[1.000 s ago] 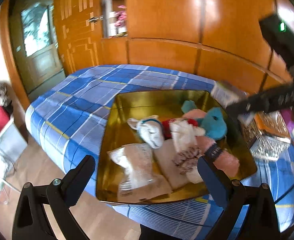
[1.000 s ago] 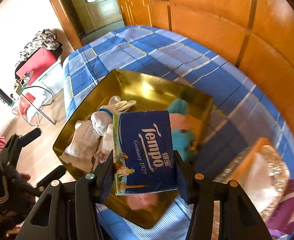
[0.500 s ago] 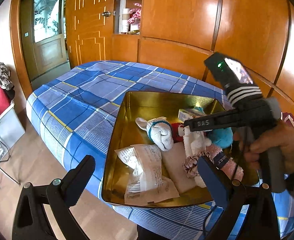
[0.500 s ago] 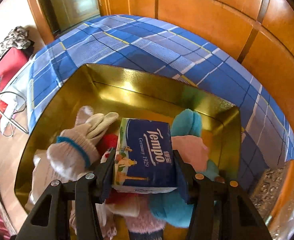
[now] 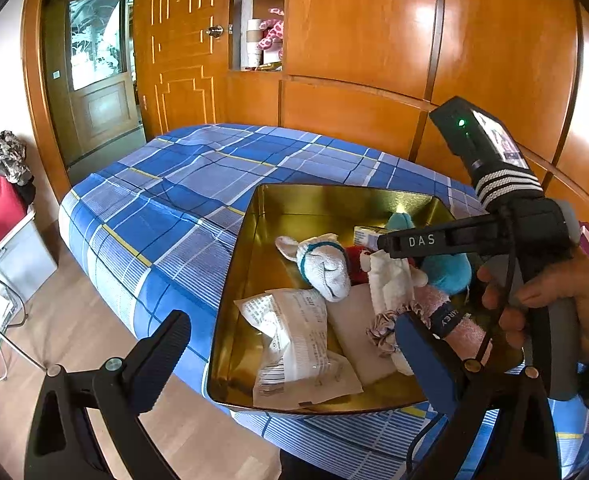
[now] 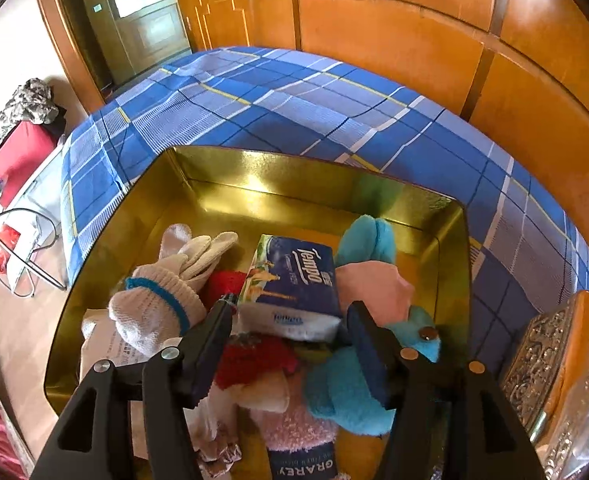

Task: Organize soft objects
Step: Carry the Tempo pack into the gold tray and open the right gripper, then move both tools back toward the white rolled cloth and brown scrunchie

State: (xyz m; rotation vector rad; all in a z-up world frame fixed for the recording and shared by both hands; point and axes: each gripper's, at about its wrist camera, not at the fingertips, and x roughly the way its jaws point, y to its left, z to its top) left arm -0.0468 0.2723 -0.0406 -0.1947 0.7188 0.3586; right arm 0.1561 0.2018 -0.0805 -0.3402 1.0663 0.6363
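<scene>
Right gripper point(image 6: 290, 320) fingers, just opening, release the tissue pack point(image 6: 290, 284), half-hidden leftward; left gripper point(image 5: 290, 344) gapes empty.

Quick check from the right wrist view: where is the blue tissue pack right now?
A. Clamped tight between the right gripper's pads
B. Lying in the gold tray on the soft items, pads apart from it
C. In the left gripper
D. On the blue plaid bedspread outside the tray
B: the tissue pack lies on the socks inside the tray, and the right gripper, whose jaws have just been opening, shows gaps beside it.
</scene>
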